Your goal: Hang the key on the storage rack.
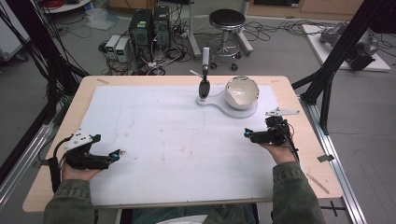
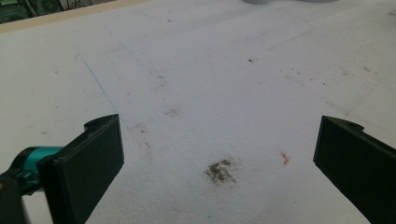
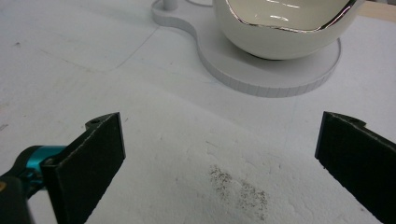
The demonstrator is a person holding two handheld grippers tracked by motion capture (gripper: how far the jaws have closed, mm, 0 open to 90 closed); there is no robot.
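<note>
High view: the white bowl (image 1: 242,92) sits on its stand (image 1: 212,101) upper right of centre, nearer the right gripper (image 1: 248,134) than the left gripper (image 1: 118,153). Left gripper view: jaws spread wide over the bare mat (image 2: 201,84). Right gripper view: jaws wide apart and empty, bowl (image 3: 285,28) at upper right.
</note>
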